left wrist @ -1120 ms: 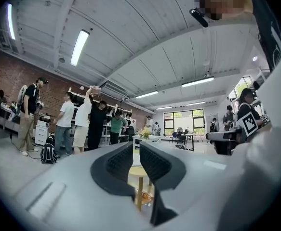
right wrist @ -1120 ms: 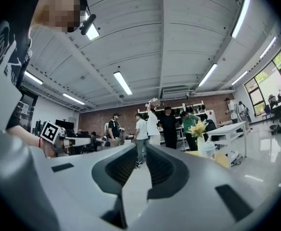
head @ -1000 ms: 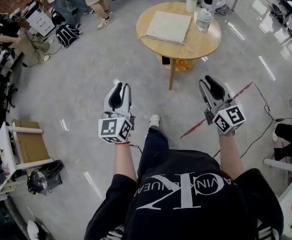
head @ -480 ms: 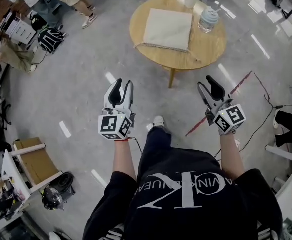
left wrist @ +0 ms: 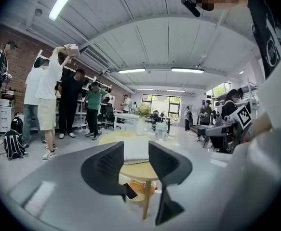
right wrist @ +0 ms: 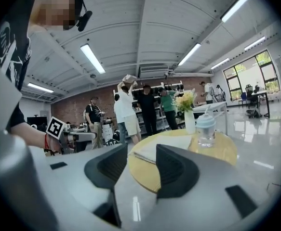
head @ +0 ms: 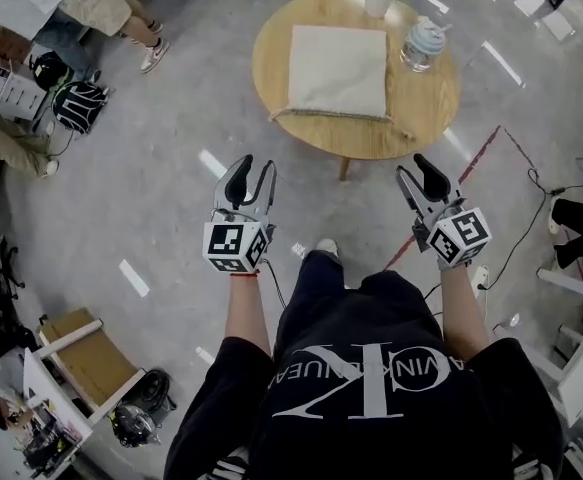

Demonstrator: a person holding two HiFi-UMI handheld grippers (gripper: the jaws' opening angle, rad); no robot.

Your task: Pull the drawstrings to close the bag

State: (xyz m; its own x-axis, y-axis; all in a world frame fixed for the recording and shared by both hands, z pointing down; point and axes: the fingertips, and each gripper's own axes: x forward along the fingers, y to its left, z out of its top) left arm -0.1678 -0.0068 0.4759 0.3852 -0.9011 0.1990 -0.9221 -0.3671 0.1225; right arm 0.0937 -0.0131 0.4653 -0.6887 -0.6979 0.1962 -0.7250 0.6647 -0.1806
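Standing short of the round table [head: 423, 108], I hold the left gripper [head: 254, 168] and right gripper [head: 415, 170] in the air, both empty, jaws opening to take the drawstrings [head: 277, 115]. The bag [head: 338, 71] lies flat mid-table.

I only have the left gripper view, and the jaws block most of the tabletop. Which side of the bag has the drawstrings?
Observer: In the head view the bag lies flat on the round table. Its gathered drawstring edge is on the side nearest the person, with cords trailing off both near corners.
Operator: Is the right gripper carrying anything?
Observer: No. The right gripper view shows the right gripper with its jaws opening and nothing between them. Only the table lies beyond.
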